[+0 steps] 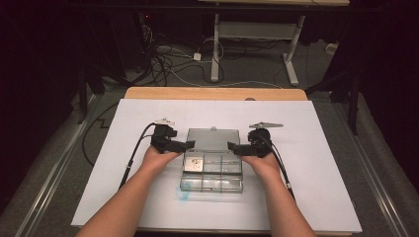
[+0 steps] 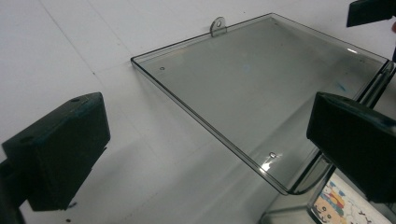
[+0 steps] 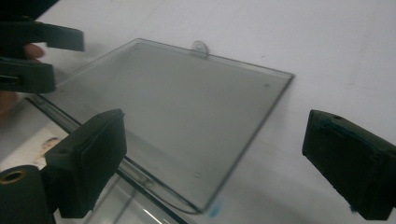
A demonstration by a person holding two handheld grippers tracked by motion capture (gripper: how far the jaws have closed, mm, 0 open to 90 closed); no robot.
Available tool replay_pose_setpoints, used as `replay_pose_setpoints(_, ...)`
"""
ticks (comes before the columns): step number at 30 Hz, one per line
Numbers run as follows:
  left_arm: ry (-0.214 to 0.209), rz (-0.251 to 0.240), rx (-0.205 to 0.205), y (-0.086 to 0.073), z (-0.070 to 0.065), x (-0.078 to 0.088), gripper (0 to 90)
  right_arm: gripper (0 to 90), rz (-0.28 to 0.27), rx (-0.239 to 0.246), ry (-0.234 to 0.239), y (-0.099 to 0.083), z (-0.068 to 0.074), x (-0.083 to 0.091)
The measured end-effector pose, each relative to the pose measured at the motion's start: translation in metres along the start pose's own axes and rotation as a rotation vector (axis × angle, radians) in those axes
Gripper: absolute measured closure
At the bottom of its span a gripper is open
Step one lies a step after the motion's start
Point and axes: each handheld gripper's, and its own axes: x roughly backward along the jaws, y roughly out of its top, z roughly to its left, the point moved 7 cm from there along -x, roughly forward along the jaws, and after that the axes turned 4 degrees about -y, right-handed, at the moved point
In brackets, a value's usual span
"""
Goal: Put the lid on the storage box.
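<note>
Clear plastic compartment box (image 1: 212,174) sits mid-bench on white sheet (image 1: 316,148), its lid (image 1: 213,140) flipped open & lying flat behind it. Left claw (image 1: 184,145) at lid's left edge, right claw (image 1: 234,146) at its right edge; both wide open, nothing held. A printed card (image 1: 194,163) lies in the box's rear-left compartment.

The clear box (image 1: 212,173) and its flung-back lid (image 1: 213,139) took the middle of the worktop (image 1: 326,148), one gripper close on each side (jaws apart). White worktop lay bare left, right and beyond the lid.
</note>
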Motion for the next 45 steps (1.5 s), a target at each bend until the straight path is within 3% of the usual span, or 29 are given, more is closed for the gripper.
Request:
replay_pose_setpoints(1,0.002,-0.001,0.0,0.0,0.001,0.0,0.0,6.9,0.013,-0.014,0.024,0.0,0.002,-0.003)
replay_pose_setpoints(7,-0.009,-0.002,0.015,-0.001,0.002,-0.001,0.0,9.4,0.065,-0.047,0.039,-0.001,0.005,-0.019)
replay_pose_setpoints(11,-0.006,0.001,0.005,-0.002,0.0,-0.003,0.0,9.9,0.095,-0.071,0.037,-0.006,0.004,-0.025)
replay_pose_setpoints(17,-0.015,0.015,-0.002,-0.005,-0.002,-0.005,0.0,11.4,0.121,-0.13,0.08,-0.01,0.004,-0.026)
replay_pose_setpoints(27,-0.027,0.002,0.002,-0.003,-0.003,-0.006,0.5,20.9,0.125,-0.179,0.13,-0.012,0.007,-0.024)
replay_pose_setpoints(31,-0.031,0.002,0.0,-0.003,-0.004,-0.005,2.2,25.1,0.102,-0.197,0.147,-0.013,0.008,-0.023)
replay_pose_setpoints(37,-0.084,-0.017,-0.012,0.001,-0.01,0.003,14.0,37.6,0.028,-0.1,0.094,-0.009,0.011,-0.012)
replay_pose_setpoints(42,-0.122,-0.041,-0.083,0.002,-0.021,0.011,35.7,52.4,-0.04,-0.036,0.05,-0.007,0.013,0.003)
replay_pose_setpoints(45,-0.107,-0.053,-0.133,0.001,-0.028,0.017,46.6,60.9,-0.078,-0.005,0.027,-0.007,0.013,0.012)
